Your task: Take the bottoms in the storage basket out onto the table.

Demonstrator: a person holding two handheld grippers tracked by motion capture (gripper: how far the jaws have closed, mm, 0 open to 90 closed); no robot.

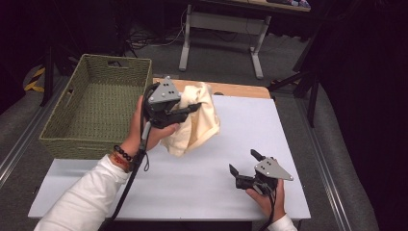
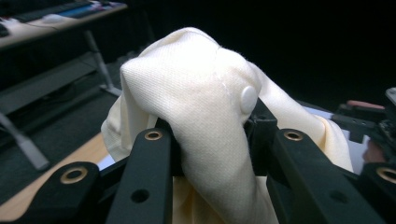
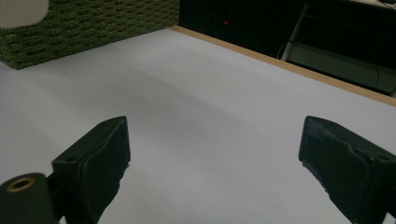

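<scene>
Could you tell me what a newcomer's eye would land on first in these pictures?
First, the cream cloth, bunched and lifted above the table's middle, clamped in the left hand-held gripper. Next, the green woven basket standing empty at the table's left edge. The right hand-held gripper rests low near the front right, jaws wide apart over bare white table.

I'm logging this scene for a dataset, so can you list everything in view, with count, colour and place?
Cloth: one, cream, with a white button, bunched and lifted above the table, clamped in the left gripper.
Basket: one, green woven, at the table's left side, nothing seen inside.
Table: one, pale grey top with a wooden far edge.
Desk frame: one, grey metal legs, on the floor beyond the table.
Left gripper: one, black with grey plate, shut on the cloth beside the basket.
Right gripper: one, black with grey plate, jaws wide apart, low over the table's near right.
Sleeves: two, white, at the bottom edge.
</scene>
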